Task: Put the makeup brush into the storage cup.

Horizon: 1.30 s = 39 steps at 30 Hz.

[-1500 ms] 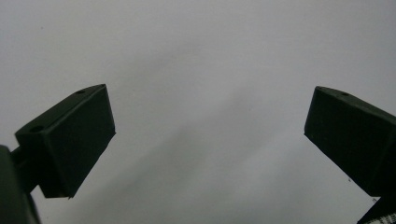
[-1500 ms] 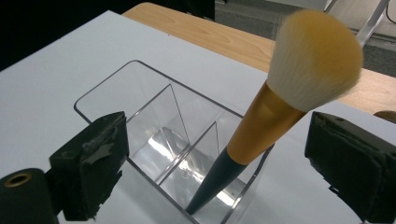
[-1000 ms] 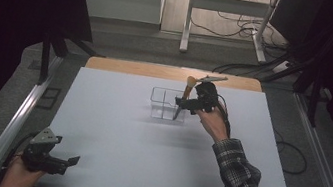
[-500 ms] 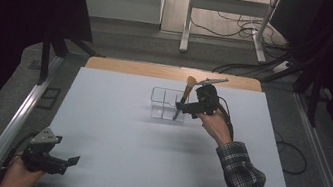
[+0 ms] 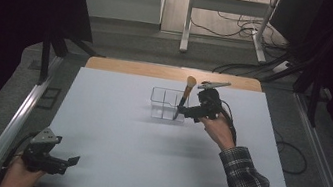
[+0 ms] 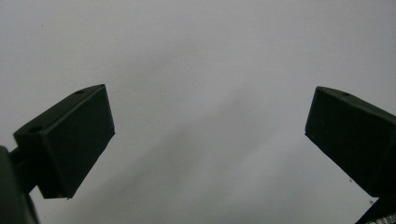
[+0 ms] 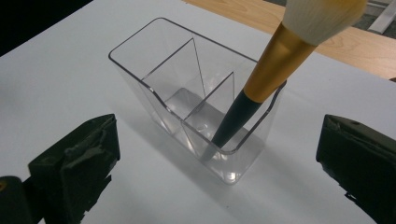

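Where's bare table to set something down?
Bare white table top between the clear plastic three-compartment organizer and the left claw, also along the left edge. Crowded by the organizer's right end: the gold-and-black makeup brush stands there, the open right claw beside it.

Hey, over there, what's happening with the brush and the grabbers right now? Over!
Right gripper open, jaws apart. Makeup brush leaning in end compartment of clear organizer. Left gripper open, idle. Nothing in the way.

Brush bristle tip cut off at top edge, handle end blurred behind organizer wall
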Tool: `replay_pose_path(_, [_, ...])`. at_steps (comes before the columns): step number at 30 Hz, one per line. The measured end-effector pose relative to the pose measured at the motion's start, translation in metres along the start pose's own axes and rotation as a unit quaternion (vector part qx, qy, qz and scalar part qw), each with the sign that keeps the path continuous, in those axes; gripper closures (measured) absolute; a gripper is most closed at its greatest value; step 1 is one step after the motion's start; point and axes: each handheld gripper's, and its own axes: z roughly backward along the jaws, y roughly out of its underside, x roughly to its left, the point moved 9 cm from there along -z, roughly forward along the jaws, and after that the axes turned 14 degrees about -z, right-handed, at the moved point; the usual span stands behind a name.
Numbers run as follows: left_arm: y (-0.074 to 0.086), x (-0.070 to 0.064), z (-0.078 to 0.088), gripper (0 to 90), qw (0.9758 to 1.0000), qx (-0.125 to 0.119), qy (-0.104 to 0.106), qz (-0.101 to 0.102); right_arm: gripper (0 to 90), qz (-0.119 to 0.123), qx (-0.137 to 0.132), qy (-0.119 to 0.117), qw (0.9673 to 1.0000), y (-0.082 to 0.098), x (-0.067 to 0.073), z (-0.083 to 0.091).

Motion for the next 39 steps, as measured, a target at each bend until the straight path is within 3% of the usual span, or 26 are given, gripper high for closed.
replay_pose_path(15, [0.0, 0.0, 0.0, 1.6, 1.0, -0.001, 0.002, 0.001, 1.5, 0.006, 0.006, -0.003, 1.0, 0.017, 0.0, 0.008])
replay_pose_path(24, [0.0, 0.0, 0.0, 1.6, 1.0, 0.001, 0.001, 0.001, 3.7, -0.004, 0.009, -0.003, 0.9999, 0.028, -0.004, 0.013])
replay_pose_path(39, [0.001, 0.0, 0.0, 1.6, 1.0, 0.002, 0.002, 0.0, 2.7, 0.019, 0.026, 0.012, 0.9994, 0.046, -0.005, 0.015])
